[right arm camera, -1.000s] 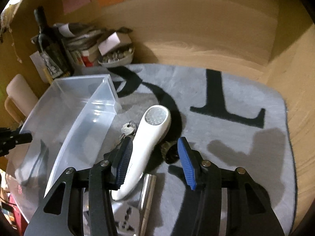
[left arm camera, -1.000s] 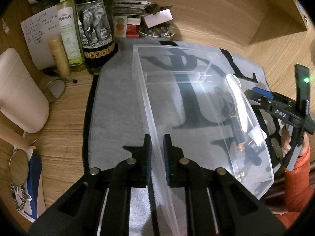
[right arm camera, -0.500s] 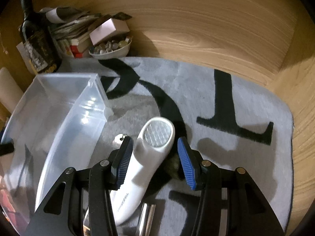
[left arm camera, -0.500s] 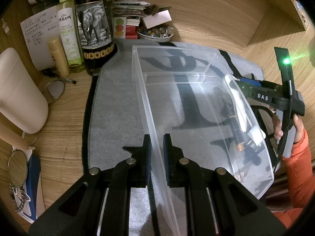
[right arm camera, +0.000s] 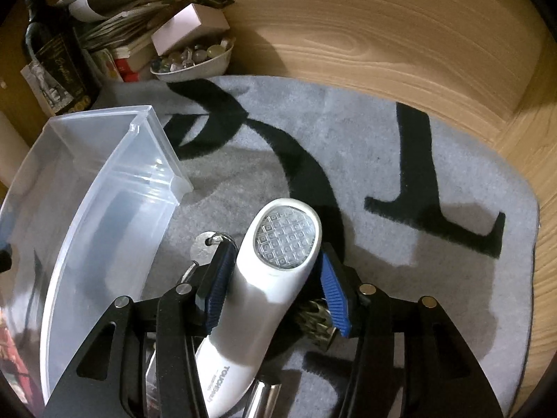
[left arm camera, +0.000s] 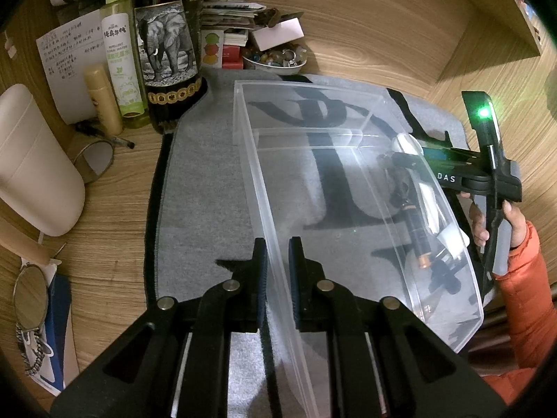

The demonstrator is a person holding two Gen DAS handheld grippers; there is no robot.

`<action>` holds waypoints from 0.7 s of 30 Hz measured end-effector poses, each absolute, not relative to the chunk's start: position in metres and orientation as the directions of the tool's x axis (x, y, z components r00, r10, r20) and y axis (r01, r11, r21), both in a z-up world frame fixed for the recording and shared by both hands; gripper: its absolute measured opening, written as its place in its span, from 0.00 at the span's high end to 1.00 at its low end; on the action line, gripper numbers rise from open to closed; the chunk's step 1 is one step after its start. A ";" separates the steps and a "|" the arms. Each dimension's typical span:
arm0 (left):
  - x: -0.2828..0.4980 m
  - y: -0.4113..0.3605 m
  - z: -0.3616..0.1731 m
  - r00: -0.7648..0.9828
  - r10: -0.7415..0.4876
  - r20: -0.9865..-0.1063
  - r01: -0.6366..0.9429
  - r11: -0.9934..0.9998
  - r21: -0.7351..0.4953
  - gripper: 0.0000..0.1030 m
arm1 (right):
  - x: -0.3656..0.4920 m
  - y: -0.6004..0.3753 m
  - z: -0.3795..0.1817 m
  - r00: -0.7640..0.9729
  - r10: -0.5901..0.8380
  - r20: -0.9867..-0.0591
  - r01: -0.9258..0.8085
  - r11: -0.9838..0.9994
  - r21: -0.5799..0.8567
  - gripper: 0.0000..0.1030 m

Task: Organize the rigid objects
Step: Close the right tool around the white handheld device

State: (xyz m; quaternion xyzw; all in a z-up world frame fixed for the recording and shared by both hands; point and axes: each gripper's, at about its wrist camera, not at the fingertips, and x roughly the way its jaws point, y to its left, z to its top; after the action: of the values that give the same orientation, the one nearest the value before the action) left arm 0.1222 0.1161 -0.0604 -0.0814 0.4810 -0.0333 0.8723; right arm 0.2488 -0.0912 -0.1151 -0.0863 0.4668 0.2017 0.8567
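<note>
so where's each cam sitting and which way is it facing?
Left wrist: on the left claw, looking along its fingers, which clamp the clear bin's wall; the right claw and an orange-sleeved hand show.
Right wrist: on the right claw, looking down at the white device between its fingers on the grey mat.
Shared: bin, mat, elephant-label bottle.

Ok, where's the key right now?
In the right wrist view, the key lies on the grey mat, just left of the right gripper and the white device it straddles, near the clear bin.
</note>
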 end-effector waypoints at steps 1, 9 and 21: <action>0.122 0.116 -0.060 0.535 -0.138 -0.834 -0.020 0.984 -0.175 0.88 | 0.248 -0.092 -0.116 0.484 0.272 -0.832 -0.426 0.903 0.047 0.57; 0.122 0.116 -0.060 0.537 -0.130 -0.834 -0.022 0.986 -0.168 0.89 | 0.226 -0.103 -0.096 0.564 0.312 -0.765 -0.424 0.904 0.057 0.61; 0.122 0.113 -0.059 0.546 -0.105 -0.831 -0.026 0.990 -0.142 0.89 | 0.199 -0.112 -0.059 0.639 0.360 -0.680 -0.443 0.895 0.058 0.63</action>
State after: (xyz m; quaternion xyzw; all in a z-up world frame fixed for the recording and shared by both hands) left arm 0.1217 0.1127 -0.0591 -0.0686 0.4758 -0.0226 0.8766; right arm 0.1992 -0.1119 -0.0585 -0.0572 0.3622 0.2223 0.9034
